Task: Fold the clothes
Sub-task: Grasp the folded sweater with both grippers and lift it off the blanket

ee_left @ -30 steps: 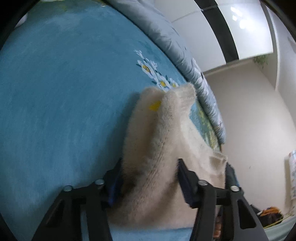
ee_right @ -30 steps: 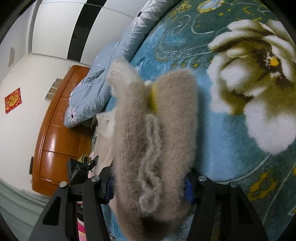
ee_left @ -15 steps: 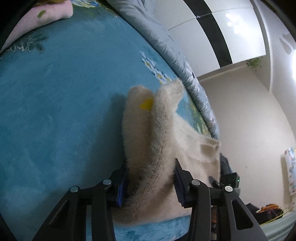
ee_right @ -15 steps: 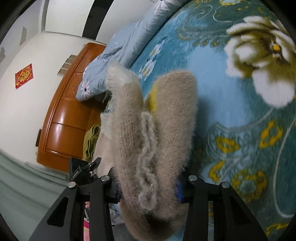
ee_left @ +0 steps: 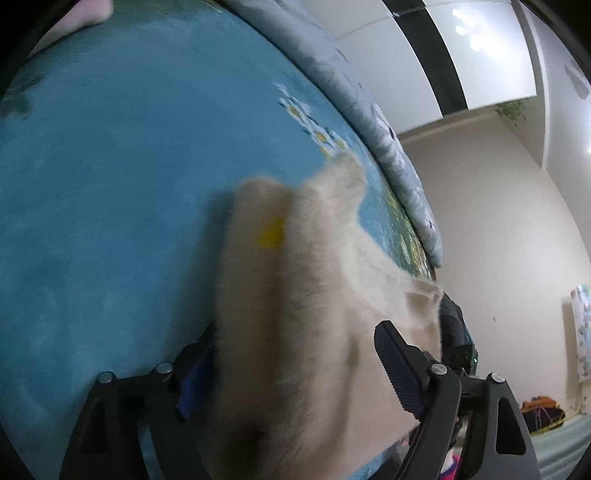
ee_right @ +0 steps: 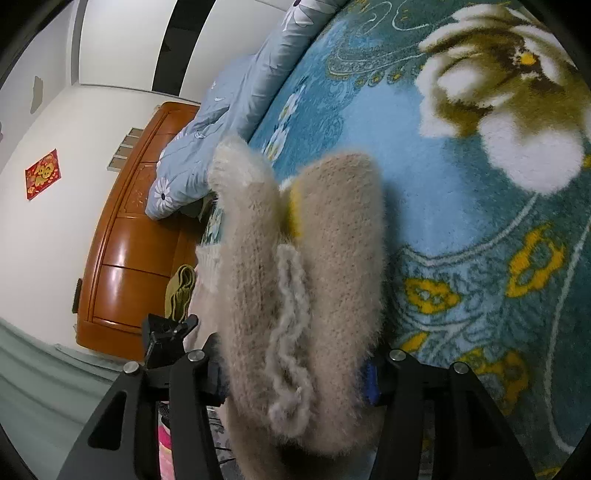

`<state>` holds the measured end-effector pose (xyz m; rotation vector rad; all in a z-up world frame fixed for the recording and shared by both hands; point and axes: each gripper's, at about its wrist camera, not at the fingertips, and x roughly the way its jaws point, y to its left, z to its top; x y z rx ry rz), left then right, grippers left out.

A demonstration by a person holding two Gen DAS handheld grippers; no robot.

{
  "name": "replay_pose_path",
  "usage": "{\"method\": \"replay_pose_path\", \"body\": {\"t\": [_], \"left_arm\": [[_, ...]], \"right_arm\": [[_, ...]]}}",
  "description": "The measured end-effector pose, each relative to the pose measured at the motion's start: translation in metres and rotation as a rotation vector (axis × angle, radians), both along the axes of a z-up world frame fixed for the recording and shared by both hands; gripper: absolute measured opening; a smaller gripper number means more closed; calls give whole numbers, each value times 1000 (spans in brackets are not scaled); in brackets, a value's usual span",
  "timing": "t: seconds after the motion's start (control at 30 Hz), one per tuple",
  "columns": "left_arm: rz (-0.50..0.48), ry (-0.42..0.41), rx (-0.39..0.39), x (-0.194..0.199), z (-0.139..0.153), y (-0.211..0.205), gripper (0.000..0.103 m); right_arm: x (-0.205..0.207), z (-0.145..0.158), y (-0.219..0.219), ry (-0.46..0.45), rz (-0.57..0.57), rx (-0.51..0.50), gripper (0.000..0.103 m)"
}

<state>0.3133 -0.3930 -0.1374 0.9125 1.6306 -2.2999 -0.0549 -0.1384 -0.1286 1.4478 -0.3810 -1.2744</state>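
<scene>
A fuzzy cream knit sweater with a small yellow patch lies bunched over the blue floral blanket. My left gripper has a thick fold of it between its fingers, which stand wide apart around it. In the right wrist view the same sweater fills the gap of my right gripper, whose fingers press on a thick doubled fold with a loose yarn strand. The left gripper shows at the lower left there.
A grey-blue flowered quilt lies along the far edge of the bed. A wooden headboard stands behind it. A pink garment lies at the far corner. White walls surround the bed.
The left gripper's fingers have spread wider around the sweater fold and the view is blurred by motion. The right gripper has stayed shut on its fold and shifted slightly over the blanket.
</scene>
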Motion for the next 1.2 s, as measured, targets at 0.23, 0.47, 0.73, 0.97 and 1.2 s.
{"method": "replay_pose_path", "body": {"t": [0.23, 0.47, 0.73, 0.97, 1.2], "left_arm": [[-17, -22, -37, -7, 3, 8, 81], [5, -31, -83, -1, 2, 9, 50], [-4, 40, -112, 6, 20, 15, 44], [-5, 87, -157, 32, 46, 7, 44], [59, 136, -224, 89, 81, -19, 44]], "right_arm": [[2, 1, -3, 16, -7, -1, 57], [5, 3, 2, 9, -36, 12, 51], [19, 31, 0, 67, -46, 20, 45], [47, 67, -19, 135, 4, -10, 44], [92, 100, -66, 179, 99, -59, 44]]}}
